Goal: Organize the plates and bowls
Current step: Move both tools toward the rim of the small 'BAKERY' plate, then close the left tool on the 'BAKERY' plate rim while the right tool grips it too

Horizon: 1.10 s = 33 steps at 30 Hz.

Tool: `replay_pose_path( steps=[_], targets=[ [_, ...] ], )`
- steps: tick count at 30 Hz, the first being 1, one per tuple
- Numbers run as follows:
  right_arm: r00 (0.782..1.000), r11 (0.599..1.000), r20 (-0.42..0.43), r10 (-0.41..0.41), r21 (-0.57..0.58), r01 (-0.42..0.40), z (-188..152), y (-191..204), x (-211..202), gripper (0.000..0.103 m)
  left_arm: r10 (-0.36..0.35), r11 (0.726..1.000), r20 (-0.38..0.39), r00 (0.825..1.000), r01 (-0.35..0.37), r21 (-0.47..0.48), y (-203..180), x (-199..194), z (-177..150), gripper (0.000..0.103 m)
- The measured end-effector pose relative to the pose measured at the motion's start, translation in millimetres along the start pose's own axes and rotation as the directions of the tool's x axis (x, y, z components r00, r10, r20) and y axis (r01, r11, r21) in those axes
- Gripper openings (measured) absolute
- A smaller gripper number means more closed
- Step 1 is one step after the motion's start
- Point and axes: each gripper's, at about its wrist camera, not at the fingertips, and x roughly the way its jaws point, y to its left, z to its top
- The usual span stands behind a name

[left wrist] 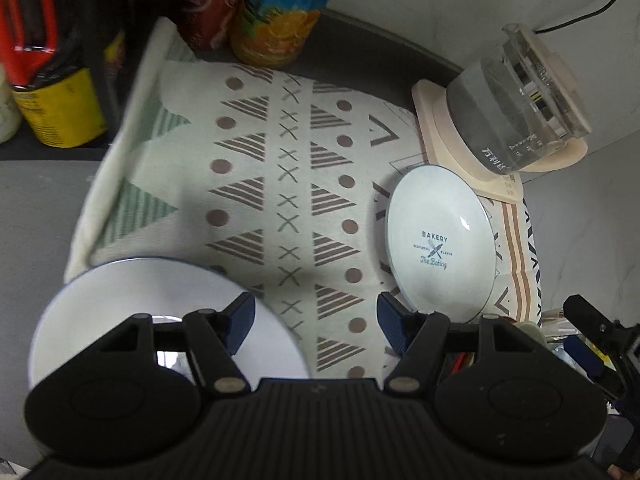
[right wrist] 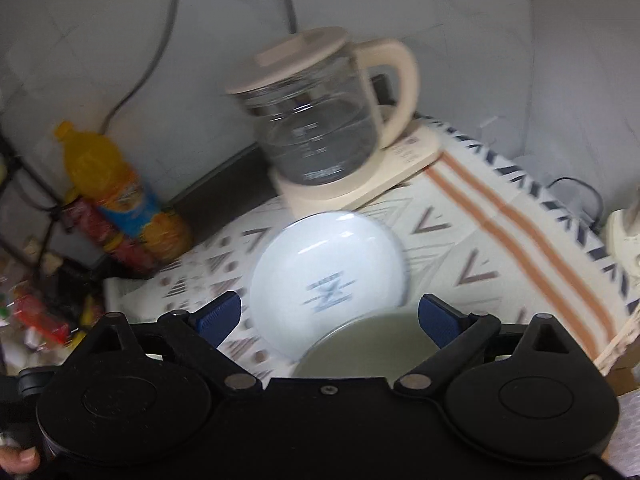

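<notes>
A white plate printed "BAKERY" lies flat on the patterned cloth, in front of the kettle. A second plain white plate sits at the cloth's near left corner, partly under my left gripper's left finger. My left gripper hangs open over bare cloth between the two plates, with nothing between its pads. My right gripper is open wide above the near rim of the printed plate. A pale green bowl lies just below it, close to the right pad; the left pad is clear of it.
A glass kettle on a cream base stands at the back of the cloth, against the wall. An orange juice bottle and a red can stand at the back left. Clutter fills the left shelf. The right gripper's arm shows at the left view's right edge.
</notes>
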Motion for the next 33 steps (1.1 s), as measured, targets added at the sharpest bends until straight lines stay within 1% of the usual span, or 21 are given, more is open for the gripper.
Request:
replay_pose_path(
  steps=[1,3,4,6,8,11,12,13,15,16,17,18,20,23,24,26,28,31,33],
  targets=[
    [1.0,1.0,-0.005,-0.029,-0.001,0.029,3.5,-3.0,3.6,0.095,0.0,1.0,-0.001,1.0,0.0,-0.008,-3.2,3.3,1.2,0.065],
    [0.999,0.999,-0.032,-0.042,0.001,0.042,11.2,-10.1,12.9,0.09,-0.004,1.0,0.006,1.0,0.004,-0.022,-9.6,9.2,2.4,0.065],
    [0.998,0.999,-0.043,-0.036,0.009,0.036,14.6,-14.0,16.7,0.085,-0.006,1.0,0.006,1.0,0.006,-0.028,-12.8,13.5,3.2,0.065],
    [0.997,0.999,-0.071,-0.019,0.027,0.021,22.7,-21.9,26.7,0.08,-0.007,0.998,-0.002,1.0,0.007,-0.055,-17.3,23.0,4.5,0.065],
    [0.995,0.999,-0.104,-0.005,0.051,0.01,29.6,-28.9,37.5,0.071,-0.021,0.996,-0.014,1.0,0.019,-0.082,-20.7,32.9,5.1,0.063],
    [0.987,0.997,-0.161,0.011,0.075,0.001,37.0,-39.1,55.6,0.064,-0.042,0.993,-0.03,0.999,0.039,-0.114,-26.1,48.4,7.9,0.06],
    [0.983,0.996,-0.186,0.014,0.089,0.002,39.5,-43.2,61.9,0.062,-0.047,0.991,-0.032,0.998,0.043,-0.127,-27.7,53.3,8.9,0.058],
    [0.978,0.995,-0.208,0.017,0.097,0.004,42.0,-47.1,68.0,0.057,-0.051,0.989,-0.035,0.998,0.046,-0.139,-29.0,58.3,10.1,0.055],
    [0.969,0.995,-0.244,0.031,0.102,-0.006,47.7,-52.7,79.8,0.053,-0.061,0.984,-0.044,0.997,0.053,-0.172,-31.5,68.0,12.2,0.049],
    [0.966,0.995,-0.258,0.029,0.099,-0.003,49.9,-54.8,85.3,0.05,-0.068,0.981,-0.049,0.996,0.058,-0.186,-32.8,72.6,13.0,0.045],
    [0.962,0.996,-0.271,0.029,0.09,-0.004,52.1,-56.1,90.6,0.048,-0.074,0.979,-0.052,0.996,0.062,-0.196,-34.1,76.6,13.7,0.041],
    [0.958,0.996,-0.286,0.032,0.085,-0.008,54.0,-57.1,96.1,0.047,-0.077,0.977,-0.053,0.996,0.064,-0.204,-35.2,79.9,14.5,0.04],
    [0.948,0.997,-0.313,0.051,0.069,-0.031,56.9,-58.0,107.3,0.045,-0.078,0.975,-0.051,0.996,0.065,-0.215,-37.4,85.7,15.3,0.035],
    [0.93,0.998,-0.363,0.059,0.045,-0.046,59.3,-55.7,124.5,0.044,-0.078,0.968,-0.059,0.995,0.061,-0.244,-38.9,94.2,15.0,0.028],
    [0.924,0.998,-0.378,0.062,0.042,-0.05,59.5,-55.5,130.0,0.043,-0.078,0.965,-0.063,0.995,0.06,-0.255,-38.9,96.9,14.6,0.027],
    [0.91,0.997,-0.408,0.072,0.043,-0.059,59.4,-55.3,139.9,0.037,-0.079,0.96,-0.075,0.994,0.056,-0.274,-38.6,102.8,13.5,0.022],
    [0.902,0.996,-0.423,0.083,0.052,-0.067,58.1,-55.0,147.1,0.035,-0.082,0.953,-0.091,0.992,0.052,-0.297,-36.9,107.8,12.7,0.018],
    [0.882,0.992,-0.457,0.115,0.097,-0.079,55.2,-58.8,157.7,0.03,-0.092,0.949,-0.091,0.992,0.06,-0.311,-35.6,112.8,11.4,0.016],
    [0.873,0.991,-0.472,0.121,0.108,-0.079,53.0,-59.8,163.5,0.028,-0.092,0.947,-0.091,0.992,0.059,-0.315,-37.2,114.3,11.1,0.014]
  ],
)
